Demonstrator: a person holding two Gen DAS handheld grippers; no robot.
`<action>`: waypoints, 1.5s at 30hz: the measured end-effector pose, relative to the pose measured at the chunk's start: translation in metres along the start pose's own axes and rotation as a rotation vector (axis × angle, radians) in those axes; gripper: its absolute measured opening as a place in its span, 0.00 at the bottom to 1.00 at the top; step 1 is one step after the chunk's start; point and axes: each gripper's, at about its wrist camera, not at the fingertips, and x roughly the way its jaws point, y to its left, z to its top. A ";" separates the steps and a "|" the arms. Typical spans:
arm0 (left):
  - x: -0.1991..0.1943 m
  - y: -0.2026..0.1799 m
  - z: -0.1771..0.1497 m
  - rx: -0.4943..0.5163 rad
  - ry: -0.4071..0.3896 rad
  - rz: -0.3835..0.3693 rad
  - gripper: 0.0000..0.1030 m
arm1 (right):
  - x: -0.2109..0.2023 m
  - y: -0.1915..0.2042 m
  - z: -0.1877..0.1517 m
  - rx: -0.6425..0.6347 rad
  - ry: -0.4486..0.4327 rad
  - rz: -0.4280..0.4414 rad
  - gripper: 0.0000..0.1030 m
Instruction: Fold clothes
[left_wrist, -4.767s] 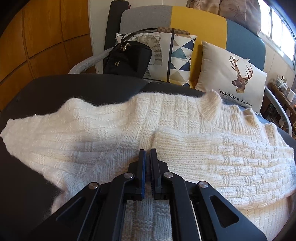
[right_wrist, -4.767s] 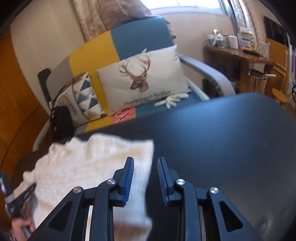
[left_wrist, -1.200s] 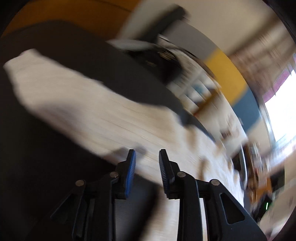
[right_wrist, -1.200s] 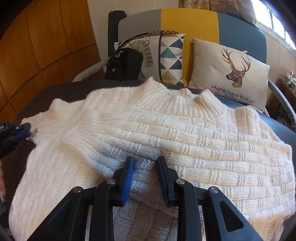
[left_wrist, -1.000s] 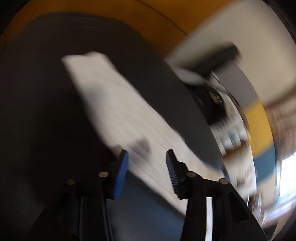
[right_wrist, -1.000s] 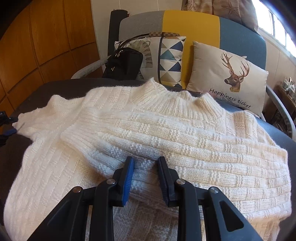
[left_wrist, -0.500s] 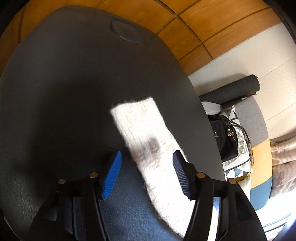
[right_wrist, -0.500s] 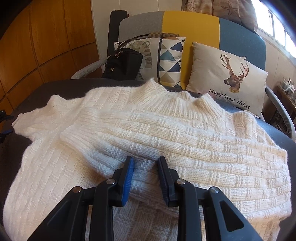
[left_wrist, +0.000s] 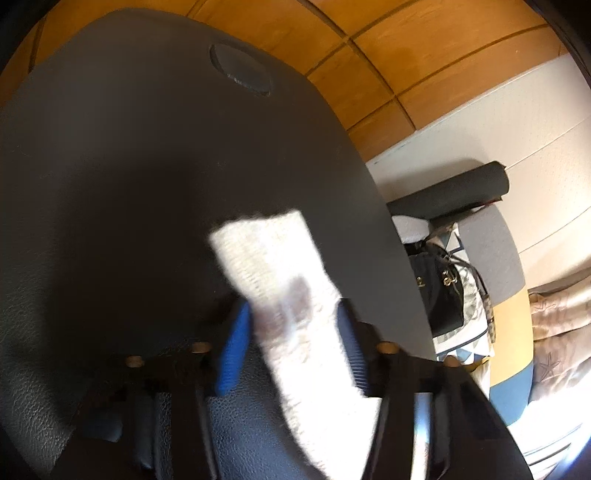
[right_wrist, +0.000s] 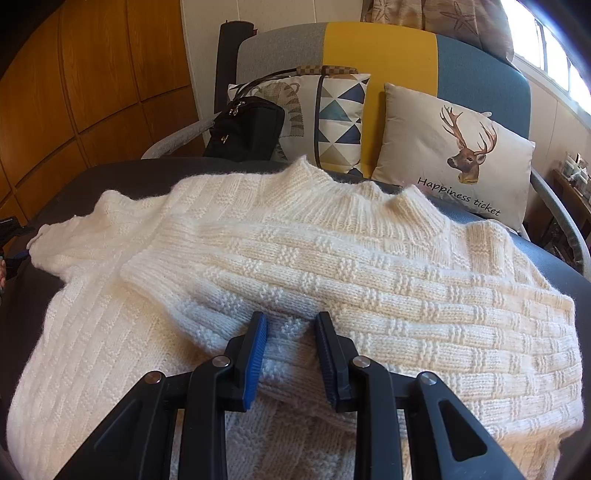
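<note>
On the dark surface the white sweater lay spread, one sleeve folded across its body. To fold the other sleeve well, grip near the cuff. Left tool, tilted, straddled it unclenched; right tool hovered low, jaws apart, grasping nothing.

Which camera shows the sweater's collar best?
The right wrist view: the sweater lies spread on the dark table, its ribbed collar sharp at the far edge. The left wrist view shows only a blurred sleeve running between the left gripper's open jaws, no collar.
</note>
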 end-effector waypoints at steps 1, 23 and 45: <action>0.001 0.002 0.000 -0.004 0.005 0.000 0.28 | 0.000 0.000 0.000 0.000 0.000 0.000 0.26; -0.055 -0.093 -0.029 0.267 -0.076 -0.234 0.05 | 0.000 -0.004 0.000 0.012 0.006 0.020 0.26; -0.114 -0.264 -0.201 0.686 0.117 -0.660 0.05 | -0.064 -0.058 0.027 0.578 -0.054 0.552 0.36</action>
